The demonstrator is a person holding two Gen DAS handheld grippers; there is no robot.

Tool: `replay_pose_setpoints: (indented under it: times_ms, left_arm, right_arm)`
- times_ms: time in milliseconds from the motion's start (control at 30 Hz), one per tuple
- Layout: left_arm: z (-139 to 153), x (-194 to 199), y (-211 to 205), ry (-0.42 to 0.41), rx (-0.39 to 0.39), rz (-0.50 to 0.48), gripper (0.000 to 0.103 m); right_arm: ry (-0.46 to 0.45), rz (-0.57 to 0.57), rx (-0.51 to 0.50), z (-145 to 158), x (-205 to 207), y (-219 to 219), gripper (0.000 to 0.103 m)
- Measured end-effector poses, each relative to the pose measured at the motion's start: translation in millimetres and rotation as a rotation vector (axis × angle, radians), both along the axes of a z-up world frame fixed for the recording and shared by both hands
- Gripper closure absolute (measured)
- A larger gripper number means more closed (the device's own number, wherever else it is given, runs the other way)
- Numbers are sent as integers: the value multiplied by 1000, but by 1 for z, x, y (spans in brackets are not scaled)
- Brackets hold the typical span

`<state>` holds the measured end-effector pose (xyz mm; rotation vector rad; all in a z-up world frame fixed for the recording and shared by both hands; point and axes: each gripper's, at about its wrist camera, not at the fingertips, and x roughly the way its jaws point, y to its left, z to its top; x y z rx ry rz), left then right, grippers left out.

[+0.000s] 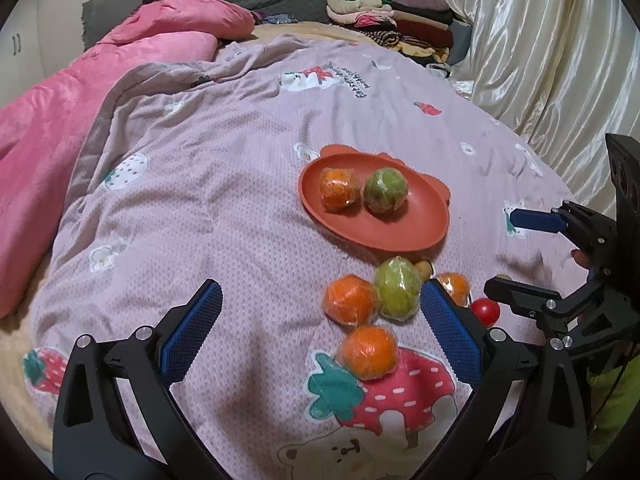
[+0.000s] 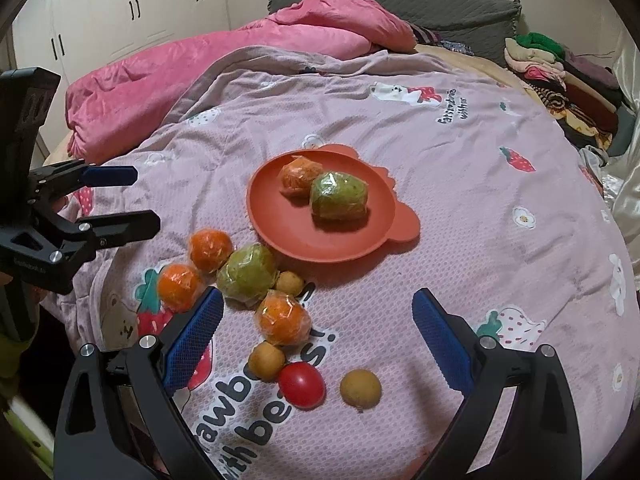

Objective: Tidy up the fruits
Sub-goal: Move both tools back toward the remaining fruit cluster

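Nearby, folded clothes (image 1: 384, 12) beyond plate (image 1: 420, 236).

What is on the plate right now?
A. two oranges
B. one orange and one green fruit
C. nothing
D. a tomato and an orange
B: the right wrist view shows the plate holding a wrapped orange and a wrapped green fruit; the other fruit lies on the blanket.

bed quilt (image 2: 460, 216) | orange plate (image 2: 280, 236) | loose wrapped fruits (image 2: 246, 272)
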<state>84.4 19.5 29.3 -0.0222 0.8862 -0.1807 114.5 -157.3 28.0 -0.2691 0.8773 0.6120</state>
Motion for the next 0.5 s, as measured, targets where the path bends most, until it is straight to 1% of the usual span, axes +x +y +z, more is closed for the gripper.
replay_pose_setpoints:
  times_ms: [267,400,500]
  left_arm:
    - [-16,-8,-8,42,19,-29,10]
    - [-21,-11,-8,56,18,-31,10]
    - [-26,-13,-10,72,14,-52,10]
  right_arm:
    - [15,12,-16,-6,-3,3,8]
    - [23,16,-23,-9,-3,2,8]
    - [30,23,-25,-12,-2,2,8]
